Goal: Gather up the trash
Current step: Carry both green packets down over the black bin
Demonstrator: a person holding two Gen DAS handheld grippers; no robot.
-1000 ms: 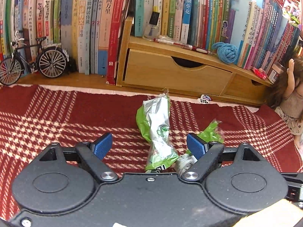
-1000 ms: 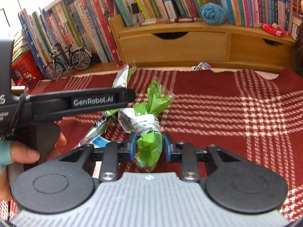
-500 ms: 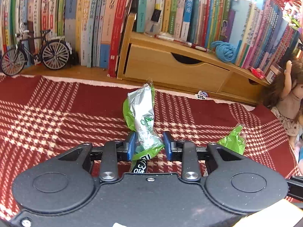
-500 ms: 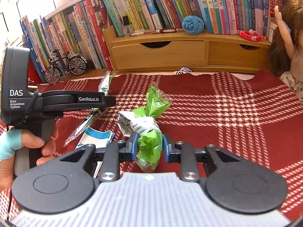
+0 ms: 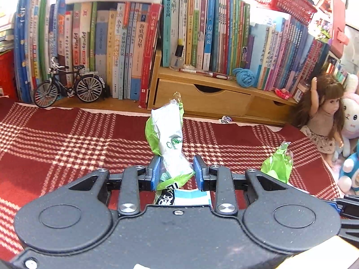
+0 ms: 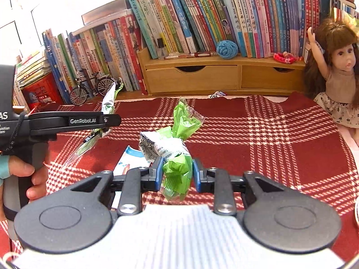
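Silver-green wrapper (image 5: 170, 143): pinched between the blue pads of the left gripper (image 5: 177, 173), raised off the plaid cloth (image 5: 67, 139).
Crumpled green wrapper (image 6: 177, 170): clamped in the right gripper (image 6: 177, 174) (tail standing upright).
Blue-white paper (image 6: 128, 163): lying flat on the cloth, beneath both grippers.
Surroundings: books (image 5: 134, 51), doll (image 6: 336, 67).

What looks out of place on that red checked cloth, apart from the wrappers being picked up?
A blue-and-white paper packet lies flat on the cloth, loose litter beside the left tool. A small printed scrap sits at the cloth's far edge by the wooden drawer unit. Nothing looks spilled or broken.
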